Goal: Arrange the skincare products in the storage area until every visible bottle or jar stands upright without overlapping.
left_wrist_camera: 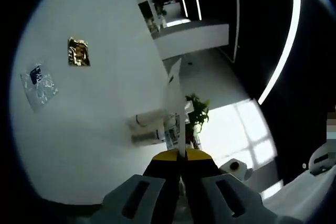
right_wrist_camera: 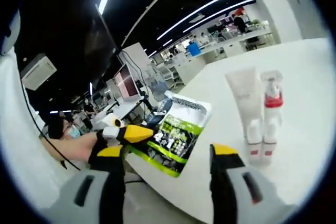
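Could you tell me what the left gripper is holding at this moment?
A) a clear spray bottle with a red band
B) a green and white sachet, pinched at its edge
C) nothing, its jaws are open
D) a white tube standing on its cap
B: in the right gripper view, the left gripper comes in with its yellow-tipped jaws shut on the edge of the green and white sachet, while the white tube and spray bottle stand free on the table.

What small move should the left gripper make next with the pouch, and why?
Probably lower the green-and-white pouch onto bare white table beside the standing tube and spray bottle. The left gripper holds it in the air at the table edge; the right gripper is open.
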